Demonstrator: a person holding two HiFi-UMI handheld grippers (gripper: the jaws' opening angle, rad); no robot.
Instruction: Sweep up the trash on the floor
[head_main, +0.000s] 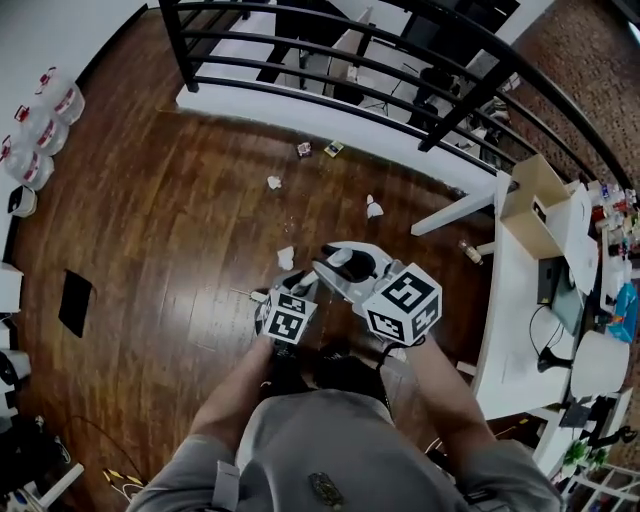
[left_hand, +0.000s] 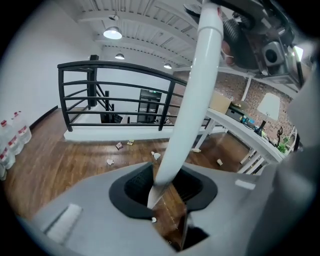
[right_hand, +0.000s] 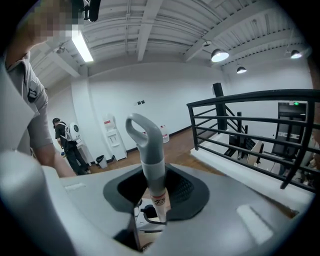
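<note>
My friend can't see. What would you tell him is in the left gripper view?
A white pole stands clamped in the left tool, rising up out of the picture. Behind it, scraps of trash dot a brown wooden floor in front of a black railing, with a white table on the right.

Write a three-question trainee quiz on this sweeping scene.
1. True or false: the left gripper is shut on a white round pole.
2. The right gripper holds: A) a red cup; B) a grey loop-topped handle; C) nothing.
3. What surface do the crumpled white paper scraps lie on?
Key: 1 true; 2 B; 3 the dark wooden floor.
</note>
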